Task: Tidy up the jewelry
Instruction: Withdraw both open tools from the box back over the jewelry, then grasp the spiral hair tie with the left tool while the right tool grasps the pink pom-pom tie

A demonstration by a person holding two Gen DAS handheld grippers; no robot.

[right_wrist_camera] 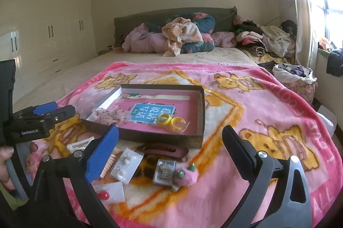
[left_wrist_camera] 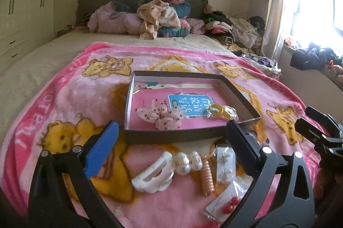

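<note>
Both the left hand-held gripper (left_wrist_camera: 171, 131) and right hand-held gripper (right_wrist_camera: 170, 135) stand open, empty; white hair claw (left_wrist_camera: 153, 174) judged light, rigid, slippery, best pinched across its spine.

The left gripper (left_wrist_camera: 172, 133) is spreading its jaws wide at the lower centre of its frame, holding nothing. The right gripper (right_wrist_camera: 170, 136) is doing likewise. A hand (right_wrist_camera: 6, 165) is gripping a handle at lower left.
</note>
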